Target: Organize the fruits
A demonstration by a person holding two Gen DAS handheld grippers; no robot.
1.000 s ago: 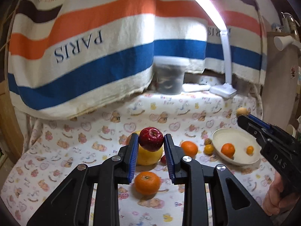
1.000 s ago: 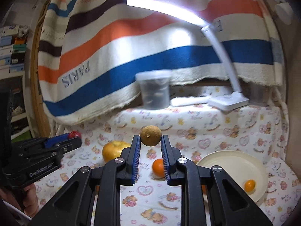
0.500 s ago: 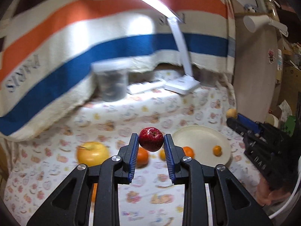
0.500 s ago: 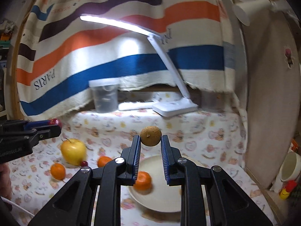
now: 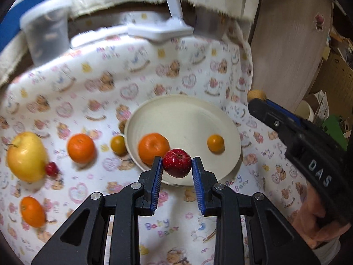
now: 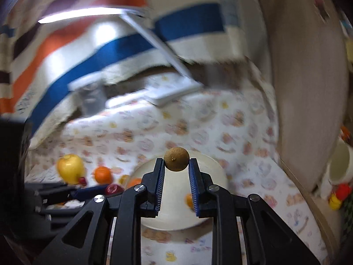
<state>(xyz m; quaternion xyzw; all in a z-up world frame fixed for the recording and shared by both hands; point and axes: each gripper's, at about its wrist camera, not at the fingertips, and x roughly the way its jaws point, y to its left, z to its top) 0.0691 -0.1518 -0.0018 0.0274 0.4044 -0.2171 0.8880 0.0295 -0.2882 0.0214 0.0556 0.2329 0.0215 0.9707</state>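
my left gripper (image 5: 177, 165) is clamped on a red apple (image 5: 177, 163), held over the plate (image 5: 187, 114) near its 6 o'clock rim. my right gripper (image 6: 176, 162) is clamped on a small brown fruit (image 6: 176, 159), held over the same plate's far rim in its own view; in the left view that gripper sits off the plate at 3 o'clock.

surface: a table under a white cloth (image 5: 99, 84) printed with bears and hearts. the plate holds an orange (image 5: 153, 148) at 8 o'clock and a small orange fruit (image 5: 215, 142) at 3 o'clock. on the cloth, at 9 o'clock of the plate: a small yellowish fruit (image 5: 118, 145) just beside the rim, a second orange (image 5: 81, 148), a yellow apple (image 5: 26, 156) with a small red fruit (image 5: 51, 169) touching it, and a third orange (image 5: 32, 211) nearer me.

room: a white lamp base (image 5: 161, 31) and a clear tub (image 5: 45, 35) stand at the cloth's 12 o'clock edge. a striped towel (image 6: 110, 50) hangs behind. a wooden panel (image 5: 291, 44) stands at 2 o'clock. both views are motion-blurred.
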